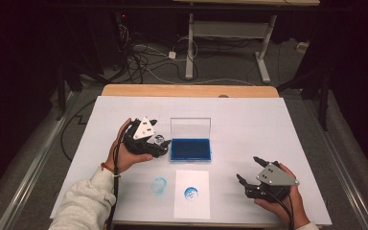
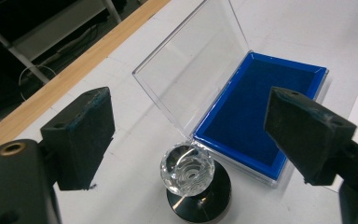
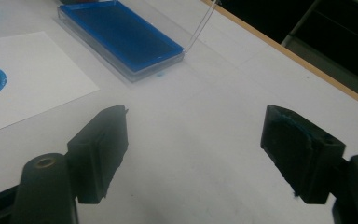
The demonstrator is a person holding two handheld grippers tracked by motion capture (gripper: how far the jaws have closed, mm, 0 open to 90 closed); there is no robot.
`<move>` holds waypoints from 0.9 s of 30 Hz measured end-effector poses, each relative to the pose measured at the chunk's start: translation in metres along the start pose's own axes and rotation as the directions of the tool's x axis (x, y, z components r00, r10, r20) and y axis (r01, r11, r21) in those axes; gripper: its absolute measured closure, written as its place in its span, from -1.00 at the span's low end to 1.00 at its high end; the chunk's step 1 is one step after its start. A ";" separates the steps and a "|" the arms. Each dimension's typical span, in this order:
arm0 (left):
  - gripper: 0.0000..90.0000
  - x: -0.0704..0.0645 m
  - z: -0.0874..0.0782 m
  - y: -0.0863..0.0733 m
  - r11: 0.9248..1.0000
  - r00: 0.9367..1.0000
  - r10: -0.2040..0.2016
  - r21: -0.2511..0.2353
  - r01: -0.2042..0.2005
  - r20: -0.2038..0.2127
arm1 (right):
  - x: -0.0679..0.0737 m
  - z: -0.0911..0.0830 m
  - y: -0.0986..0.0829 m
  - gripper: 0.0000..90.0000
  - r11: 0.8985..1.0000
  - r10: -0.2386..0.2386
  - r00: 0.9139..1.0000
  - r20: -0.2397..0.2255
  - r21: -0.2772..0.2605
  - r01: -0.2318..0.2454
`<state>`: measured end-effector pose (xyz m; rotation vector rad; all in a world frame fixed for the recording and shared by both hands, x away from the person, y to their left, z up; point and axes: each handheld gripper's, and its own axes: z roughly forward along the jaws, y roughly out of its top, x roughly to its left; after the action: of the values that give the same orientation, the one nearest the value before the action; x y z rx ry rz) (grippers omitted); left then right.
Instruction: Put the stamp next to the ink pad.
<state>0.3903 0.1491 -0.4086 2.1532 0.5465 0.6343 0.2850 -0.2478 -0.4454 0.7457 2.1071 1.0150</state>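
A stamp with a faceted clear knob [image 2: 187,173] on a black round base stands on the white table, just beside the front left corner of a blue ink pad [image 2: 261,116]. The pad's clear lid [image 2: 191,70] stands raised. My left gripper [image 2: 191,121] is open, its jaws wide on either side of the stamp and touching nothing. In the high view the left gripper [image 1: 157,143] sits left of the ink pad [image 1: 190,149]. My right gripper [image 1: 249,168] is open over bare table at the front right, with nothing between its jaws [image 3: 196,144].
A white sheet of paper [image 1: 191,206] lies in front of the pad with a round blue stamp print [image 1: 190,192] on it. A blue smudge [image 1: 159,186] marks the table left of the sheet. The wooden table edge [image 1: 187,90] runs along the back.
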 end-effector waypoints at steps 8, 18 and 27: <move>-0.64 -0.009 -0.009 0.005 0.999 0.999 0.036 -0.039 -0.037 -0.035 | 0.001 0.000 0.001 -0.58 1.000 0.000 1.000 0.001 -0.002 0.000; -0.64 -0.023 -0.020 0.007 0.994 0.997 0.065 -0.089 -0.069 -0.045 | 0.002 -0.003 0.003 -0.58 1.000 -0.003 1.000 0.023 -0.019 0.004; -0.64 -0.035 -0.025 0.003 0.991 0.995 0.091 -0.099 -0.096 -0.052 | 0.004 -0.004 0.003 -0.57 1.000 -0.004 1.000 0.018 -0.021 0.004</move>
<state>0.3484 0.1415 -0.4019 2.0823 0.4311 0.7498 0.2800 -0.2452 -0.4423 0.7378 2.0786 1.0225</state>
